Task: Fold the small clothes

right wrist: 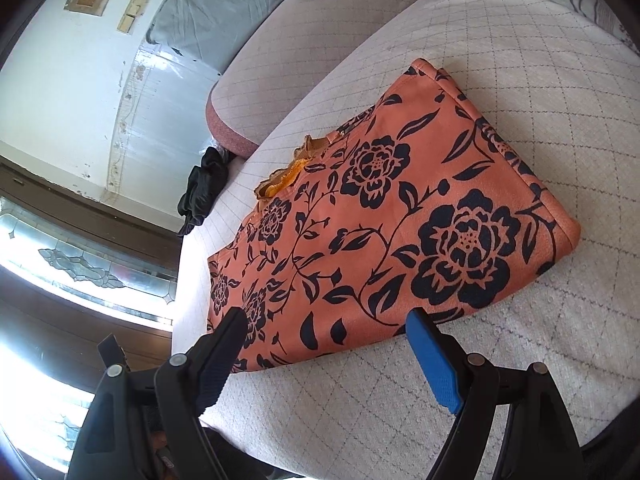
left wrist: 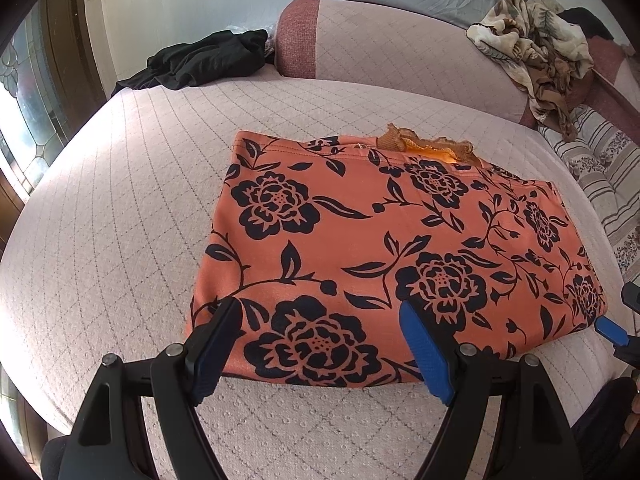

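Garment first: in the left wrist view our left claw [left wrist: 320, 320] gapes empty over the near edge of the orange floral garment [left wrist: 380, 240], frame centre on the sofa cushion [left wrist: 100, 220]. In the right wrist view our right claw [right wrist: 326, 326] gapes empty too; the garment [right wrist: 400, 208] runs lower left to upper right.

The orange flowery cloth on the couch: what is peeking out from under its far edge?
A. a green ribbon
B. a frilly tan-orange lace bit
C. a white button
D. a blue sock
B: a frilly tan-orange lace bit sticks out past the far edge of the orange flowery cloth.
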`<state>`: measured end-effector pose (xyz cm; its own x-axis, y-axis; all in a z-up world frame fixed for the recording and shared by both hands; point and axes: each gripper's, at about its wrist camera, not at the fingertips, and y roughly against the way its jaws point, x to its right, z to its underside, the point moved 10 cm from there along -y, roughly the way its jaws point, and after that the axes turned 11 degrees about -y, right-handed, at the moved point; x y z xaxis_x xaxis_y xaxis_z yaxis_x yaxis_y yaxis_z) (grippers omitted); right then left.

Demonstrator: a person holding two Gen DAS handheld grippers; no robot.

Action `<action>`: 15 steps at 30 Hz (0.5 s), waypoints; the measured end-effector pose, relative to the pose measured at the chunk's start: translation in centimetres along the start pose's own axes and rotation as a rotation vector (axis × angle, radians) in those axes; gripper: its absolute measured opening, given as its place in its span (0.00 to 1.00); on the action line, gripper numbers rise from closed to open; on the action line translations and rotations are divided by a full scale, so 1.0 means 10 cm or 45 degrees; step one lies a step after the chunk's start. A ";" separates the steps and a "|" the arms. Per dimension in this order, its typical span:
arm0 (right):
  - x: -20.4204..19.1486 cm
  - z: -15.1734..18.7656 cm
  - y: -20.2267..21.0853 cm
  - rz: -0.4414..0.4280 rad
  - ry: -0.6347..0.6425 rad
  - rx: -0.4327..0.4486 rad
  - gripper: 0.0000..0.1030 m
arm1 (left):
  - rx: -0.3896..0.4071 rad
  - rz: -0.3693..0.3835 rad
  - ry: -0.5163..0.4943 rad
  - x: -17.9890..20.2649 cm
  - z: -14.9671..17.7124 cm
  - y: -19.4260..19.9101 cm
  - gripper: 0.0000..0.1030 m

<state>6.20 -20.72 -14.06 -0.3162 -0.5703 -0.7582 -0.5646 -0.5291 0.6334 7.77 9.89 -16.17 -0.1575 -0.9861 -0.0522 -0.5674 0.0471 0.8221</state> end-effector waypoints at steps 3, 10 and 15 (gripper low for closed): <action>0.02 0.04 0.02 -0.004 -0.006 -0.004 0.82 | 0.004 0.002 -0.006 0.01 -0.01 0.02 0.79; 0.16 0.10 0.03 0.003 -0.047 -0.018 0.82 | 0.006 0.003 -0.008 0.02 -0.01 0.04 0.79; 0.26 0.10 0.02 0.003 -0.097 -0.020 0.82 | 0.006 -0.002 -0.009 0.01 -0.01 0.05 0.79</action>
<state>4.52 -21.72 -16.03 -0.3751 -0.5226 -0.7656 -0.5520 -0.5376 0.6374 7.51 9.79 -15.72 -0.1621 -0.9851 -0.0573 -0.5716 0.0464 0.8192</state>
